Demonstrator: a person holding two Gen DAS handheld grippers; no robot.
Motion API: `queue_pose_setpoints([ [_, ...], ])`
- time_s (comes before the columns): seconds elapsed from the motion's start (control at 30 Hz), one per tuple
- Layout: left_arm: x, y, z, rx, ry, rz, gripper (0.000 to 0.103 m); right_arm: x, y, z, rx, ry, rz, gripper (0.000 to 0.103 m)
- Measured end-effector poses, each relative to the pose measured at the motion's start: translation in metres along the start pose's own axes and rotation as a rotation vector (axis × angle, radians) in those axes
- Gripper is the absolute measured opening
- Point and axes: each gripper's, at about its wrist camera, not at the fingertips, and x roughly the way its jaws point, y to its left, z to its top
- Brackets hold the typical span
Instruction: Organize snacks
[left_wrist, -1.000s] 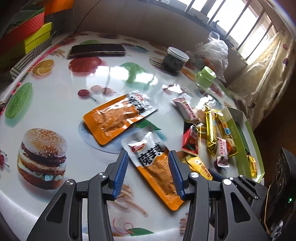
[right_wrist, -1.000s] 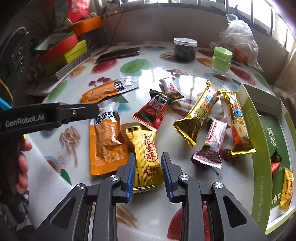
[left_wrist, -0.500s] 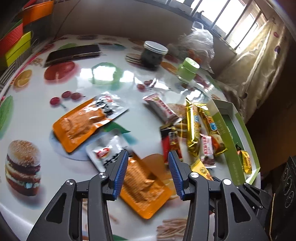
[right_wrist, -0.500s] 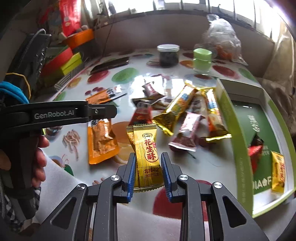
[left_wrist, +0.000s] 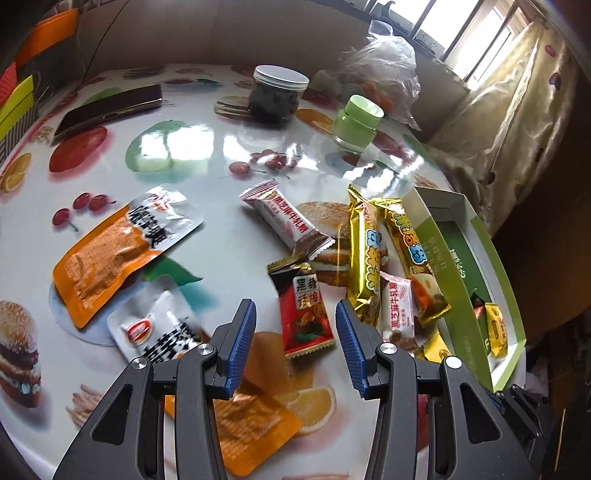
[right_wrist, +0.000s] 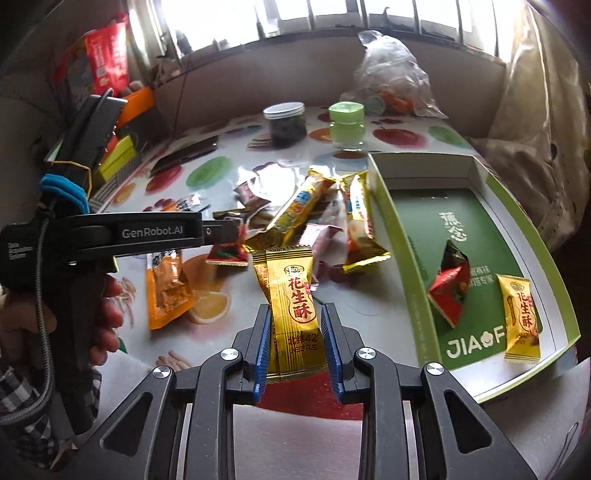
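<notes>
My right gripper (right_wrist: 295, 332) is shut on a yellow peanut-candy packet (right_wrist: 293, 301) and holds it above the table, left of the green box (right_wrist: 476, 236). The box holds a red packet (right_wrist: 448, 284) and another yellow packet (right_wrist: 521, 317). My left gripper (left_wrist: 295, 332) is open and empty, its jaws either side of a red plum-candy packet (left_wrist: 304, 314) lying on the table. Gold bars (left_wrist: 365, 258), pink-white nougat packets (left_wrist: 284, 218) and two orange tofu pouches (left_wrist: 114, 251) lie around it. The left gripper's side shows in the right wrist view (right_wrist: 221, 232).
A dark jar with white lid (left_wrist: 277, 96), a green-lidded jar (left_wrist: 356, 123), a phone (left_wrist: 107, 107) and a plastic bag (left_wrist: 376, 59) stand at the table's far side. Coloured boxes (right_wrist: 118, 155) stack at the left. The table edge runs close below both grippers.
My right gripper has lifted the yellow packet off the table and swung right toward the green box. My left gripper has moved right, from over the orange pouch to the red packet.
</notes>
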Motion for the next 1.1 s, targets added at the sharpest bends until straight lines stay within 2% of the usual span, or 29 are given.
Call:
queue_pose_setpoints([
  [0.47,0.018,-0.010,0.009,0.028,-0.002,0.070,0.046,0.001,-0.006,0.002,0.014,-0.008,-0.009,0.025],
  [0.5,0.018,-0.011,0.009,0.031,-0.004,0.073,0.044,0.001,-0.006,0.002,0.016,-0.008,-0.010,0.025],
  [0.57,0.019,-0.013,0.008,0.039,-0.002,0.076,0.035,0.002,-0.007,0.002,0.019,-0.007,-0.009,0.025],
  [0.73,0.020,-0.015,0.008,0.057,-0.004,0.089,0.029,0.003,-0.008,0.002,0.023,-0.009,-0.010,0.025],
  [1.1,0.017,-0.016,0.005,0.076,-0.026,0.103,0.027,0.002,-0.009,0.001,0.029,-0.016,-0.014,0.025],
])
